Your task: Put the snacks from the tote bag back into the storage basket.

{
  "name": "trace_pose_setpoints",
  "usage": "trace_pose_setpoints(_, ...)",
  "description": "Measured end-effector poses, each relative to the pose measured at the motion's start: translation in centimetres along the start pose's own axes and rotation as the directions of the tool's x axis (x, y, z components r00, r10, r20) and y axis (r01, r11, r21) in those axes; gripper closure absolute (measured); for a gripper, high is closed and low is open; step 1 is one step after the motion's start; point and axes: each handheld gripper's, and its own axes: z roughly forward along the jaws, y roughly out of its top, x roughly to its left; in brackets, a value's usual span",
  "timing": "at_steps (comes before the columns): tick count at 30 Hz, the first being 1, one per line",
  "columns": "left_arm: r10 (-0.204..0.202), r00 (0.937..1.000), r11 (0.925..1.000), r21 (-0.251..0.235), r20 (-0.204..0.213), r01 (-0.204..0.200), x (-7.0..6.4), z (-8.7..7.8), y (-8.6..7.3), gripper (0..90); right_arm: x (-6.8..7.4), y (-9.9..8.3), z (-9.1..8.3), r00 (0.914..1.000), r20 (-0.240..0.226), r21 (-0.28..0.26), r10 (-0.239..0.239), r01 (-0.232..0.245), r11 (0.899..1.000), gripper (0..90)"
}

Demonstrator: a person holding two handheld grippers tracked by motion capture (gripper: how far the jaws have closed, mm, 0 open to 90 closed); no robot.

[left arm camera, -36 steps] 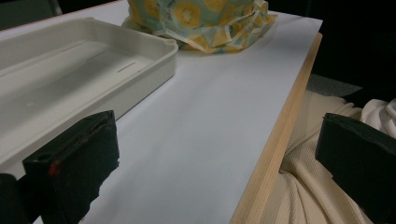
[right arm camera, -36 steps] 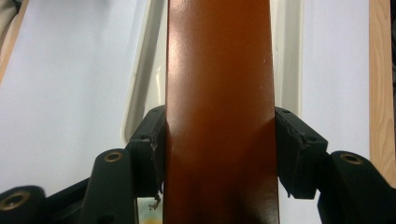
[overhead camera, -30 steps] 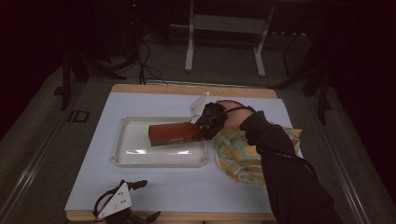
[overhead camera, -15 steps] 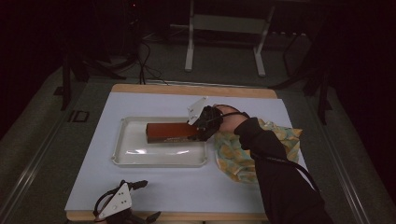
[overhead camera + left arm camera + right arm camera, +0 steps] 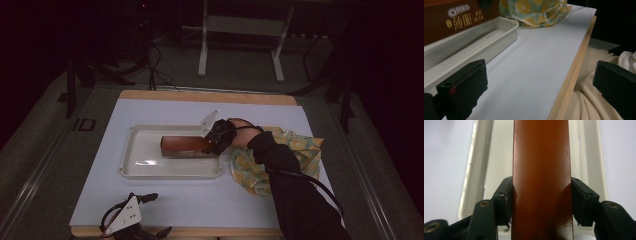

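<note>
- Right gripper [image 5: 212, 141] clamped on the right end of the brown Oreo box [image 5: 182, 145], jaws pressed against both long sides in the right gripper view [image 5: 541, 202].
- Compared with a second ago: box and gripper shifted a little toward the tray's middle; sleeve [image 5: 285, 175] stretched farther across the yellow-patterned cloth [image 5: 300, 150].
- Judged from that: placing into the white tray [image 5: 135, 170] nearly done, release likely the step left; cannot tell whether the box's underside already rests on the tray floor.
- Box now inside the tray, lengthwise along it, nearer the far rim, right end close to the tray's right wall.
- Seen from the left gripper view: box [image 5: 456, 20] standing behind the tray rim [image 5: 506, 27], cloth [image 5: 534, 10] bunched just beyond the tray's corner.
- Left gripper [image 5: 131, 220] lying idle on the table [image 5: 200, 205] near its front edge, well apart from the tray; jaws spread wide in its own view, nothing between them but bare white tabletop [image 5: 531, 70] and the wooden edge [image 5: 574, 72].
- Writing on the box face: "OREO" in a white oval logo, then large pale Chinese characters beside a small round emblem; smaller characters after them too blurred to read.
- No readable writing elsewhere; cloth print of round citrus-like slices on pale blue.
</note>
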Motion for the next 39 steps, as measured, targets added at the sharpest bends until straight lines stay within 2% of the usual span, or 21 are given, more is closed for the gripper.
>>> trace_pose_setpoints(2, 0.002, 1.0000, 1.0000, 0.001, 0.001, -0.002, 0.0, 0.0, 0.0, 0.0, -0.1, -0.2, 0.4, 0.9999, -0.007, -0.008, 0.014, -0.014, 1.000, 42.9)
trace_pose_setpoints(6, 0.003, 1.0000, 1.0000, 0.003, 0.002, -0.003, 0.0, 0.0, 0.0, 0.0, -0.2, -0.3, 1.1, 0.9998, -0.018, -0.001, 0.013, -0.013, 1.000, 42.9)
trace_pose_setpoints(18, 0.000, 1.0000, 1.0000, -0.002, 0.005, 0.000, 0.0, 0.0, 0.0, 0.0, -0.3, -0.7, 3.2, 0.9992, -0.024, 0.040, 0.032, -0.031, 0.999, 42.8)
trace_pose_setpoints(26, 0.003, 0.9999, 1.0000, 0.000, 0.010, -0.003, 0.0, 0.0, 0.0, 0.0, -0.4, -0.8, 3.7, 0.9987, -0.030, 0.053, 0.042, -0.040, 0.998, 42.7)
trace_pose_setpoints(35, -0.007, 0.9999, 0.9999, -0.009, 0.014, 0.007, 0.0, 0.0, 0.0, 0.0, -0.6, -0.7, 3.8, 0.9961, -0.043, 0.070, 0.077, -0.074, 0.995, 41.1)
trace_pose_setpoints(39, -0.010, 0.9998, 0.9999, -0.011, 0.014, 0.011, 0.0, 0.0, 0.0, 0.0, -0.5, -0.6, 3.8, 0.9970, -0.036, 0.080, 0.068, -0.065, 0.995, 39.1)
